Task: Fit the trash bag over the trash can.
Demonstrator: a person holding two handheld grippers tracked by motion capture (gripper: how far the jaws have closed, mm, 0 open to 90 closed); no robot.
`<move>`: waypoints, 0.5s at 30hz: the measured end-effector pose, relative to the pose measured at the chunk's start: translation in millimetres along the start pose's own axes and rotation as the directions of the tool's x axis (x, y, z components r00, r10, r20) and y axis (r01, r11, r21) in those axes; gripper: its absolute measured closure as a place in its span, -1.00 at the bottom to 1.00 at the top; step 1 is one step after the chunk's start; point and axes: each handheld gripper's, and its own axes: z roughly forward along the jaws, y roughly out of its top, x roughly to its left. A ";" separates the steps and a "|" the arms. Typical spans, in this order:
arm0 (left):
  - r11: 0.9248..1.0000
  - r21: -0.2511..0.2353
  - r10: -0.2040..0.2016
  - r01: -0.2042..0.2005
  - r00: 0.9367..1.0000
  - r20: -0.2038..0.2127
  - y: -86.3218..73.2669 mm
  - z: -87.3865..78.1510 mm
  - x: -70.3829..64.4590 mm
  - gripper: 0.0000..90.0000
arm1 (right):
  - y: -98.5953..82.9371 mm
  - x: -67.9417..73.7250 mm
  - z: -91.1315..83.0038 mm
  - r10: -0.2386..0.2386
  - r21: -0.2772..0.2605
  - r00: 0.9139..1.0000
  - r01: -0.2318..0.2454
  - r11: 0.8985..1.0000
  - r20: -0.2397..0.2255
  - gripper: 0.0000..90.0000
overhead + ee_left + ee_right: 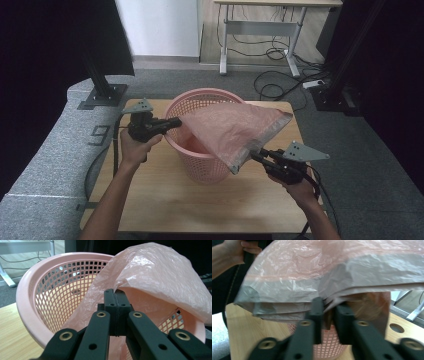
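High view: a pink mesh basket (200, 150) stands upright on a wooden table (165, 200), with a pink plastic bag (235, 127) stretched across its opening and out past its right rim. The left gripper (176, 123) pinches the bag at the basket's left rim; the right gripper (254, 155) pinches the bag's lower right edge, outside the basket and above the table. A grey padded surround (45, 150) borders the table, and a desk frame (260, 25) with loose cables (280, 80) stands well behind.

Left gripper view: the left gripper (116, 293) has its jaws pressed fully together on a fold of the bag (155, 275). This view alone shows the basket's (57, 297) latticed inner wall and the film draping down into it.

Right gripper view: the right gripper (327, 307) has its jaws nearly together around the bag's (317, 272) grey, layered hem. The bag hides most of the basket (329, 347). The person's left hand (239, 250) appears at upper left.
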 end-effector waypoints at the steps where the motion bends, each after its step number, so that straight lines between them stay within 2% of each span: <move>1: 1.000 -0.003 0.014 -0.014 1.000 0.017 0.2 -0.4 -0.4 0.88 | 1.4 -0.5 -1.0 0.002 -0.006 1.000 -0.002 1.000 -0.006 0.88; 2: 0.999 -0.018 0.043 -0.042 0.999 0.012 0.3 -1.0 -1.9 0.69 | 3.1 -1.1 -2.3 0.002 -0.009 1.000 -0.002 1.000 -0.006 0.93; 3: 0.997 -0.034 0.061 -0.062 0.998 -0.020 0.5 -2.3 -4.6 0.45 | 4.9 -2.1 -3.6 0.006 -0.014 1.000 -0.006 1.000 -0.012 0.96; 4: 0.997 -0.043 0.068 -0.069 0.997 -0.029 1.2 -3.8 -6.3 0.30 | 7.0 -3.2 -4.8 0.005 -0.019 1.000 -0.006 1.000 -0.013 0.97; 6: 0.995 -0.057 0.075 -0.076 0.997 -0.012 3.1 -6.9 -8.5 0.08 | 11.8 -5.7 -7.5 0.009 -0.020 1.000 -0.009 1.000 0.004 0.98; 7: 0.995 -0.062 0.080 -0.081 0.997 -0.014 4.1 -8.7 -9.8 0.01 | 14.5 -7.6 -9.0 0.013 -0.021 1.000 -0.013 1.000 0.006 0.98; 10: 0.995 -0.065 0.073 -0.072 0.997 0.015 6.8 -13.2 -12.9 -0.10 | 22.7 -14.7 -14.1 0.014 -0.016 1.000 -0.014 1.000 0.025 0.98; 15: 0.995 -0.070 0.068 -0.065 0.997 0.044 10.3 -14.9 -21.2 -0.21 | 31.5 -21.2 -18.3 0.020 -0.018 0.999 -0.019 1.000 0.044 0.98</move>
